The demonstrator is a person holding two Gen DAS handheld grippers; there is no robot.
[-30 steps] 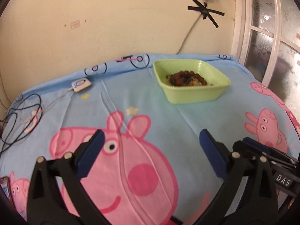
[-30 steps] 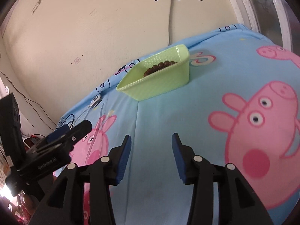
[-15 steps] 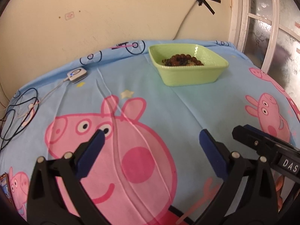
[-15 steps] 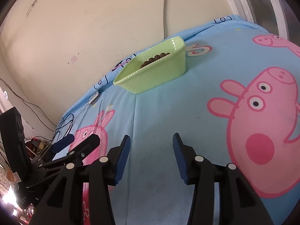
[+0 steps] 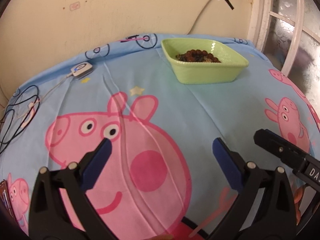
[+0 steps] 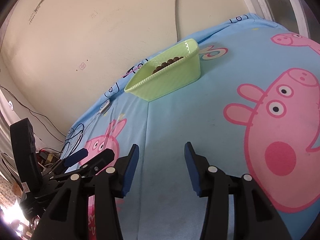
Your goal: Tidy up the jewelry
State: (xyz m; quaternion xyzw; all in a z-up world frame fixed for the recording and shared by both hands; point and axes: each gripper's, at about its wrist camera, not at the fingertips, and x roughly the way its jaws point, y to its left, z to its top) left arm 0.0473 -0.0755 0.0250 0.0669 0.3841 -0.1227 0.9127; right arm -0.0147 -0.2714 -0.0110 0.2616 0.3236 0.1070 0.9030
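Observation:
A light green plastic basket stands at the far side of the table; it also shows in the right wrist view. Dark brown bead bracelets lie piled inside it, and the right wrist view shows their top row. My left gripper is open and empty, well short of the basket over the pink pig print. My right gripper is open and empty, also well short of the basket. The right gripper's body shows at the left view's right edge.
A blue cartoon-pig cloth covers the table. A small white device with a cable and dark wire loops lie at the far left. A wall rises behind the table, a window frame to the right.
Both grippers have pulled back from the basket and stay open. The basket looks farther away in the left view.

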